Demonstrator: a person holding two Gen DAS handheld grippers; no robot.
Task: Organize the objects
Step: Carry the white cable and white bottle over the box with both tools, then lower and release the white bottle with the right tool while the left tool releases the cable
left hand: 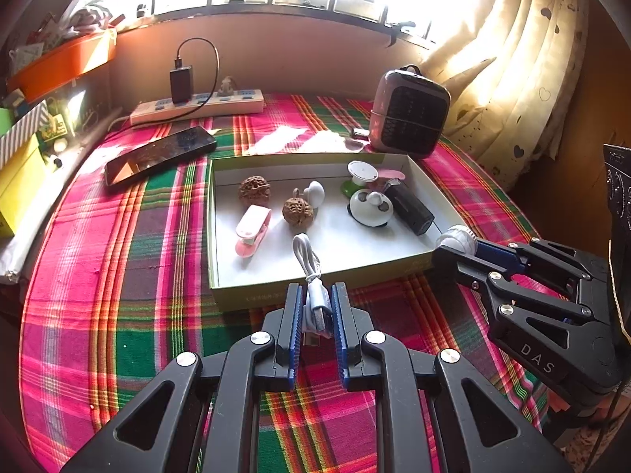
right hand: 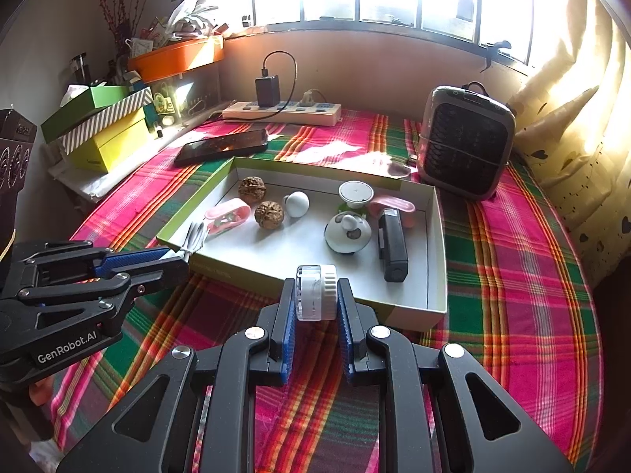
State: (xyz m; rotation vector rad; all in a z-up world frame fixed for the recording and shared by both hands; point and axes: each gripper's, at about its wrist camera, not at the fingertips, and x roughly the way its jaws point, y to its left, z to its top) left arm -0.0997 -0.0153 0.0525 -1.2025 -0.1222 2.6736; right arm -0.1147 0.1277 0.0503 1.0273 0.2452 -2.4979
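Sunlit window and cream curtain back a bright plaid tablecloth (left hand: pixel 118 276) bearing one shallow white cardboard tray (left hand: pixel 221 260) that holds two brown walnuts (left hand: pixel 254 191), among other small items. Left gripper (left hand: pixel 317 307), angled downward at the tray's near edge, pinches one coiled white USB cable (left hand: pixel 311 272). Right gripper (right hand: pixel 315 299), likewise angled downward, clamps one small white round container (right hand: pixel 315 291) at the tray's near rim.

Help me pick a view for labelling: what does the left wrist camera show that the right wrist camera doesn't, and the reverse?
Only the left wrist view shows the white cable clamped end-on in the left gripper. Only the right wrist view shows the small white jar close up in the right gripper, plus the green box stacked at left. Both show the tray, phone and power strip.
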